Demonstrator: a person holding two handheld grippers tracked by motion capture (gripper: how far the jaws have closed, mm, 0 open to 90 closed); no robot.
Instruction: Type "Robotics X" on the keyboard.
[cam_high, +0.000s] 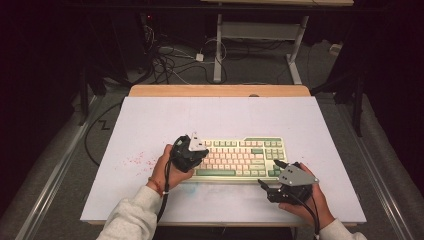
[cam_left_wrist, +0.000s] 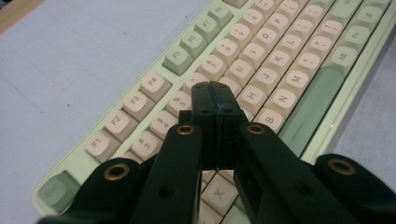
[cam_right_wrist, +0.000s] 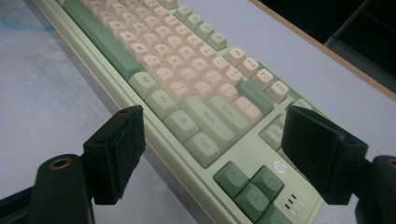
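The cream-and-green mechanical keyboard (cam_high: 240, 157) lies on the pale table mat (cam_high: 150, 120). The left gripper (cam_high: 196, 152), jaws pressed together, hovers over its keys; the right gripper (cam_high: 268, 173), jaws spread, sits at its right corner.

A pale table (cam_high: 150, 125) is filling the middle of the frame, carrying a green-and-cream keyboard (cam_high: 240, 159) lying right of centre, red specks (cam_high: 134, 161) dotting lower left.

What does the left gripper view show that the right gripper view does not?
Left gripper view: the left gripper with jaws shut, empty, over the letter keys, and the function keys at the board's left end. Right gripper view: the right gripper with jaws open, the arrow keys and a logo. Both share the green-and-cream keyboard on the pale table.
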